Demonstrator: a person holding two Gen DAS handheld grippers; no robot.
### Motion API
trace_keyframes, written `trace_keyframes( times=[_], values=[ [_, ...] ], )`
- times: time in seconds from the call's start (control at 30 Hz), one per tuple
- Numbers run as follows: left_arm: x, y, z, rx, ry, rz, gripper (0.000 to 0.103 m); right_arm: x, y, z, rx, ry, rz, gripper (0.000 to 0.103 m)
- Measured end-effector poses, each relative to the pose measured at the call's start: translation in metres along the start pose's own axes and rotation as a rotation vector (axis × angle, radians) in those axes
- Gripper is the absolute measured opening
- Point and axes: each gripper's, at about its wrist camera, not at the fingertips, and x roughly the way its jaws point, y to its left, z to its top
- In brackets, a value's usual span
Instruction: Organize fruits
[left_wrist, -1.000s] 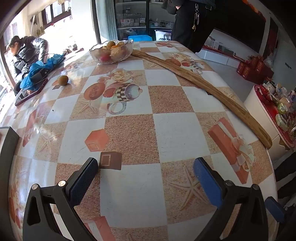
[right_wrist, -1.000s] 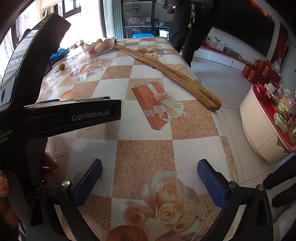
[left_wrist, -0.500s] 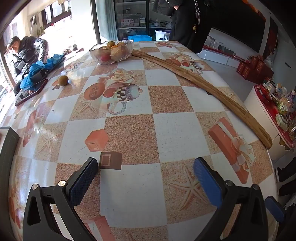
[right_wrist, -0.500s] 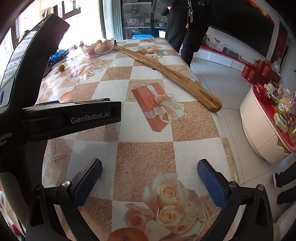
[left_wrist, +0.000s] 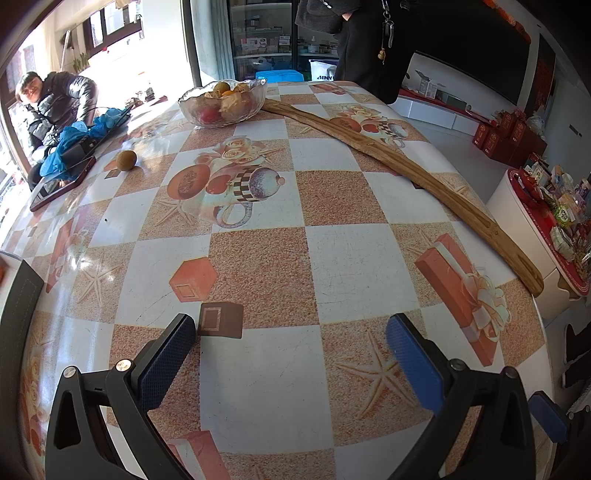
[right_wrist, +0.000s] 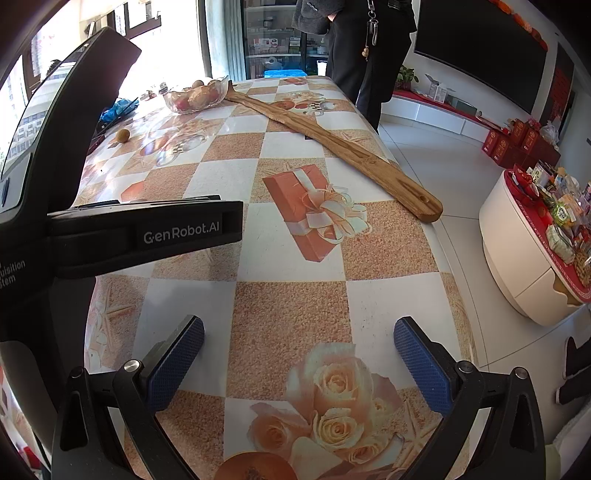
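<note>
Plainly, with both the left gripper (left_wrist: 290, 352) and right gripper (right_wrist: 299, 356) wide and empty, a careless nudge could roll the lone brown round fruit (left_wrist: 126, 160) off the table's (left_wrist: 354, 254) left edge, away from the clear glass fruit bowl (left_wrist: 222, 101).

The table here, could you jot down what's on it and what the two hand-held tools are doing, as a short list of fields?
surface: table with checked, printed cloth
fruit bowl: glass bowl of mixed fruit at the far end
loose fruit: one brown fruit lying apart from the bowl, far left
other item: long wooden board along the right edge
left tool: open, empty, above the near end
right tool: open, empty
</note>
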Motion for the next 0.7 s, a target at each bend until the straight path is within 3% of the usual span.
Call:
trace_keyframes(
  times=[0.7],
  values=[
    [0.0,0.0,0.0,0.0,0.0,0.0,0.103,-0.0004,-0.0002,-0.0006,-0.005,0.0,0.011,0.103]
  ],
)
